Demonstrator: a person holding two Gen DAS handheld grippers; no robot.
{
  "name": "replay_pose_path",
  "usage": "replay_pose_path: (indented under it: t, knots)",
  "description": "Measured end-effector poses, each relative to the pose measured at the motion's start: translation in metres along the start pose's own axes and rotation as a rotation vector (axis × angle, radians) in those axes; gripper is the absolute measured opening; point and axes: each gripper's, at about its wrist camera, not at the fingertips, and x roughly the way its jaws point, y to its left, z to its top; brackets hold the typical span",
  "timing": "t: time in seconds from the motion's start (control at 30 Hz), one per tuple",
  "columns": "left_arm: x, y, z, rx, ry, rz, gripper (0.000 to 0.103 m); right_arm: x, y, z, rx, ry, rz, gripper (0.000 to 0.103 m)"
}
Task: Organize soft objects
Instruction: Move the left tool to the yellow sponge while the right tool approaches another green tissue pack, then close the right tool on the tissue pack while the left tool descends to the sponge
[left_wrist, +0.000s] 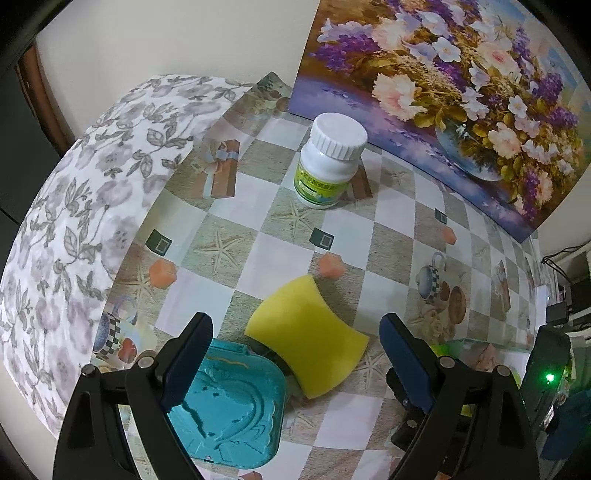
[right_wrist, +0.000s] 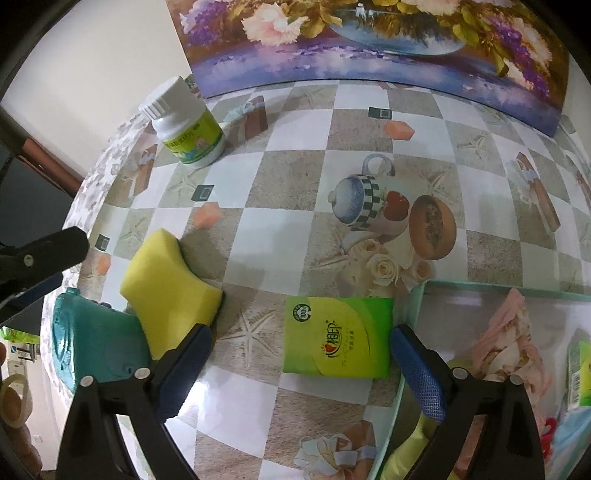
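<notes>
A: Nearest, right view: right gripper (right_wrist: 301, 373), fingers spread wide, nothing held. Between them, flat on the worktop (right_wrist: 295, 192): green tissue pack (right_wrist: 337, 336).

B: And just right of it?

A: Bin (right_wrist: 419, 295), pale green wall, already holding pink cloth (right_wrist: 506, 343) and other soft items. Left view: left gripper (left_wrist: 295, 365), fingers likewise apart and empty, poised over the sponge (left_wrist: 308, 338).

B: Position of the sponge?

A: Yellow, leaning with one corner on the teal box (left_wrist: 236, 402). Beyond both: white bottle (left_wrist: 330, 160), upright, well apart. Farthest: flower painting (left_wrist: 443, 92) against the wall.

B: Step in hand?

A: Judged: approach to a pick, with sponge and tissue pack not yet binned. Bottle and box hard, so likely left alone.

B: Next move?

A: Probably lowering either gripper to straddle its item, closing gently since both compress, then carrying across into the bin. Sponge's tilt calls for fingers aligned to its narrow waist.
</notes>
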Motion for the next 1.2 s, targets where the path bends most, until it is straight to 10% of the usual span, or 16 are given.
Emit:
replay_pose_path:
  t: [0.67, 1.2]
  knots:
    - [0.000, -0.003, -0.001, 0.011, -0.003, 0.000, 0.092, 0.003, 0.005, 0.001, 0.016, 0.013, 0.070, 0.097]
    - [0.007, -0.005, -0.002, 0.036, 0.008, 0.031, 0.092, 0.023, 0.020, -0.006, -0.105, 0.046, -0.147, 0.069]
